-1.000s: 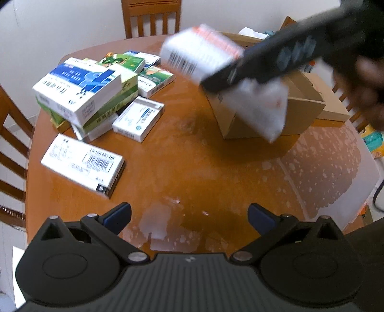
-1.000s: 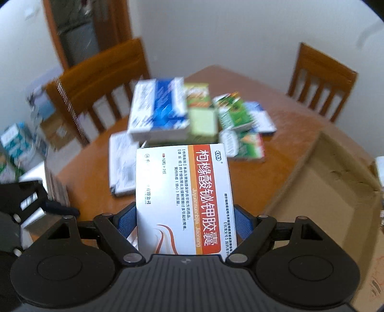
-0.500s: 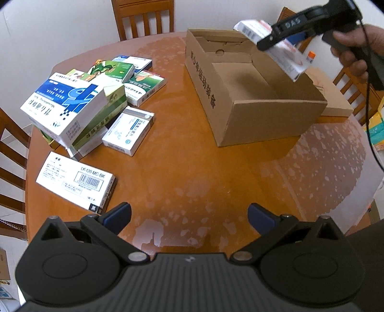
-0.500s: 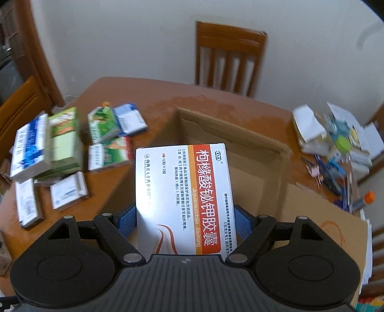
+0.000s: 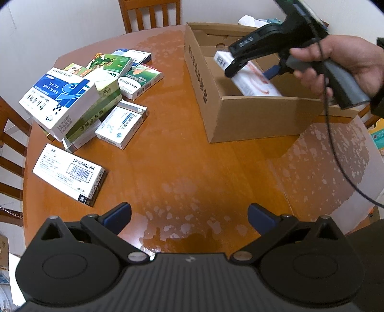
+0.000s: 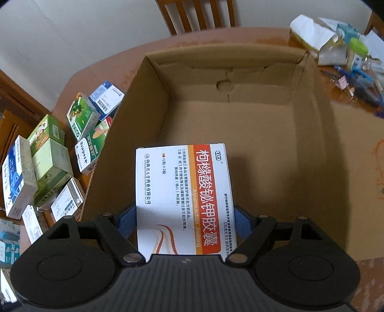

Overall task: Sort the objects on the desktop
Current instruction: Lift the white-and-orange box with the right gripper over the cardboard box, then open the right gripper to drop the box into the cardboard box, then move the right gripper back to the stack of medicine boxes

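Observation:
My right gripper is shut on a white and orange medicine box and holds it inside the open cardboard box, just above its floor. The left wrist view shows that medicine box in the right gripper over the cardboard box. My left gripper is open and empty above the bare wooden table. Several medicine boxes lie in a pile at the table's left, with a white barcode box nearest to me.
Wooden chairs stand at the far side and the left. Loose paper and small clutter lie beyond the cardboard box on the right. A cable hangs from the right gripper's handle.
My right gripper has carried the white and orange medicine box from above the pile, over the cardboard box's rim and down into it. My left gripper stays open and has hardly moved.

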`<state>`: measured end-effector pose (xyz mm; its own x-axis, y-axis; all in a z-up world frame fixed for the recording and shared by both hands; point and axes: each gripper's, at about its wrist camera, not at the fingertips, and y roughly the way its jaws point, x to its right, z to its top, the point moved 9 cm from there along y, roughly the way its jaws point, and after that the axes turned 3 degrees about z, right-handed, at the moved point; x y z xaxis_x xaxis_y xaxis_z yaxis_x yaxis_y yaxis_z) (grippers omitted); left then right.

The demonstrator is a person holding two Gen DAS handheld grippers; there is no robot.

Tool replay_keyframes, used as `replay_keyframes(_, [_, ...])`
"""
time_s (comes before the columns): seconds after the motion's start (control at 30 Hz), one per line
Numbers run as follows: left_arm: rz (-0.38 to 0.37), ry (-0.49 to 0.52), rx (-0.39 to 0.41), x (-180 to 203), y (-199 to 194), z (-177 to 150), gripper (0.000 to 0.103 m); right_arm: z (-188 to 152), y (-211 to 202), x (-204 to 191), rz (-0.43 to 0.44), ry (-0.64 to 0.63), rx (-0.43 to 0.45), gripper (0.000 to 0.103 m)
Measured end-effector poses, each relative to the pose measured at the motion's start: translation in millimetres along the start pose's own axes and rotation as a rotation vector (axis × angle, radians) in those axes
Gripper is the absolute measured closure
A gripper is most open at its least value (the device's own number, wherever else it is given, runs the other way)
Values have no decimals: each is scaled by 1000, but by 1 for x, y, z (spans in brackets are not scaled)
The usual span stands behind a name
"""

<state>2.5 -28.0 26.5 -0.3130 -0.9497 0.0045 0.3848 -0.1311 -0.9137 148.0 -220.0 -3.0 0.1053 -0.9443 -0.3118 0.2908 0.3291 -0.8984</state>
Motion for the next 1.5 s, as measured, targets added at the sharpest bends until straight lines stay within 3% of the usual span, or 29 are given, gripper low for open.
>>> replay_keyframes(0.27, [13, -31, 2, 3, -2, -1, 0, -11, 23, -4, -24, 111, -54, 18])
replay_keyframes(0.43, [11, -37, 4, 6, -2, -2, 0, -16, 31, -13, 125, 245, -103, 17])
replay_keyframes(0.67, [11, -37, 10, 7, -2, 0, 0, -2, 12, 4, 91, 224, -38, 11])
replay_keyframes(0.83, [7, -24, 10, 10, 0, 1, 0, 4, 7, 14, -89, -9, -32, 11])
replay_keyframes(1.1, [14, -17, 7, 10, -2, 1, 0, -10, 20, 15, -268, -294, -57, 11])
replay_keyframes(1.27, [24, -30, 4, 8, -4, -2, 0, -11, 19, 10, -381, -435, -19, 11])
replay_keyframes(1.37, [31, -40, 7, 8, -7, -4, 0, -8, 23, 11, -424, -479, -37, 11])
replay_keyframes(1.5, [41, -56, 14, 8, -10, -6, 0, -9, 34, 10, -418, -529, -100, 9])
